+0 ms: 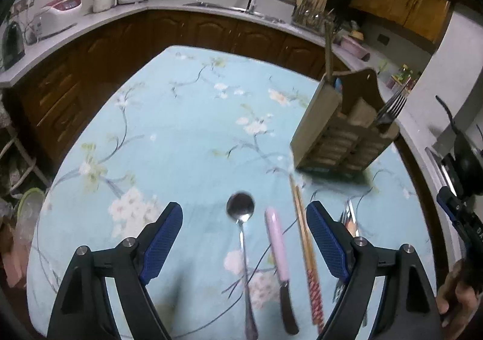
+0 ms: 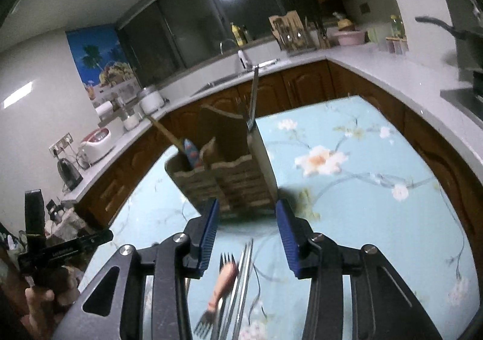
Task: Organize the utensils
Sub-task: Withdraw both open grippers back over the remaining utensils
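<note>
Below the left wrist camera, the left gripper (image 1: 244, 240) hangs spread wide over the near part of the desk (image 1: 169, 135), pinching nothing. Between its fingers lie a spoon (image 1: 243, 228), a pink-sheathed knife (image 1: 279, 252) and a pair of chopsticks (image 1: 305, 237), side by side and apart, handles toward the camera. More forks (image 1: 348, 219) show just past the right finger. A caddy (image 1: 341, 128) stands near the desk's right edge with a fork (image 1: 391, 106) upright in it; the cloth left of it and toward the far edge is bare. From the right wrist camera, the right gripper (image 2: 246, 231) is also spread and holds nothing, just short of the caddy (image 2: 223, 177), where a fork (image 2: 253, 98) stands at the right end. Beneath it lie forks (image 2: 225, 285) and metal chopsticks (image 2: 243, 279), touching. Bare cloth runs right to the desk's (image 2: 377, 189) edge.
</note>
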`<control>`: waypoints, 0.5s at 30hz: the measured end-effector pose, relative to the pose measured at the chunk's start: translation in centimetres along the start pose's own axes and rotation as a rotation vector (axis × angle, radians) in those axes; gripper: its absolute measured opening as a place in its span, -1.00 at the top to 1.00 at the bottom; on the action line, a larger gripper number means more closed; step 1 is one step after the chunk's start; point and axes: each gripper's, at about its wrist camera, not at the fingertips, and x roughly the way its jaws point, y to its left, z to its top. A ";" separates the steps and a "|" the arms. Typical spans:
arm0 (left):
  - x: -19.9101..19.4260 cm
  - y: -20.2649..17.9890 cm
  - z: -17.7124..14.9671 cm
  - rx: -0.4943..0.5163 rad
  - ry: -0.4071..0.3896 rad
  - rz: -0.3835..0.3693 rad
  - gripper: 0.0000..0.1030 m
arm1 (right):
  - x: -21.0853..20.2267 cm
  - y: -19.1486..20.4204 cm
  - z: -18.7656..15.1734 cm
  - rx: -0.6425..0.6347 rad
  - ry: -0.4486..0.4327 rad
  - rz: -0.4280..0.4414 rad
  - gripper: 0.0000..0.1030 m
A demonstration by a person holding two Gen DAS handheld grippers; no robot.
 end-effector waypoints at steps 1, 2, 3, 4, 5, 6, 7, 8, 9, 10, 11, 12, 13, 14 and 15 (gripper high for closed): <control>0.1 -0.1 -0.2 0.001 0.011 0.005 -0.63 | -0.1 0.0 -0.3 0.004 0.007 -0.001 0.20; 0.3 -0.2 -0.3 0.004 0.021 0.009 -0.63 | -0.1 -0.2 -0.6 0.008 0.014 0.000 0.20; 0.3 -0.3 -0.6 0.008 0.032 0.012 -0.63 | -0.1 -0.2 -1.0 0.008 0.020 -0.002 0.20; 0.6 -0.5 -0.5 0.012 0.036 0.011 -0.63 | -0.1 -0.2 -1.3 0.004 0.029 -0.006 0.19; 0.5 -0.8 -0.6 0.019 0.036 0.004 -0.63 | 0.0 -0.2 -1.5 0.003 0.037 -0.008 0.18; 0.5 -0.9 -0.6 0.024 0.037 0.000 -0.63 | 0.1 -0.2 -1.7 0.002 0.047 -0.007 0.18; 0.5 -1.0 -0.7 0.033 0.037 -0.005 -0.63 | 0.1 -0.1 -1.9 0.000 0.053 -0.004 0.18; 0.4 -1.2 -0.7 0.039 0.037 -0.008 -0.63 | 0.2 -0.1 -2.1 -0.004 0.061 -0.004 0.18; 0.5 -1.2 -0.7 0.045 0.038 -0.009 -0.63 | 0.3 0.0 -2.2 -0.007 0.067 -0.005 0.18; 0.7 -1.5 -0.8 0.054 0.037 -0.010 -0.63 | 0.4 0.0 -2.3 -0.007 0.074 -0.005 0.18; 0.9 -1.6 -0.9 0.060 0.038 -0.012 -0.63 | 0.5 0.0 -2.4 -0.004 0.079 -0.004 0.18; 1.1 -1.8 -0.9 0.065 0.040 -0.013 -0.63 | 0.6 -0.2 -2.5 -0.001 0.085 -0.003 0.18; 1.3 -2.0 -0.9 0.069 0.045 -0.012 -0.62 | 0.7 -0.2 -2.6 0.002 0.093 -0.003 0.18; 1.6 -2.1 -0.9 0.072 0.049 -0.014 -0.62 | 0.9 -0.3 -2.7 0.004 0.103 -0.002 0.18; 1.8 -2.2 -0.9 0.076 0.054 -0.018 -0.62 | 1.1 -0.3 -2.7 0.003 0.109 -0.001 0.18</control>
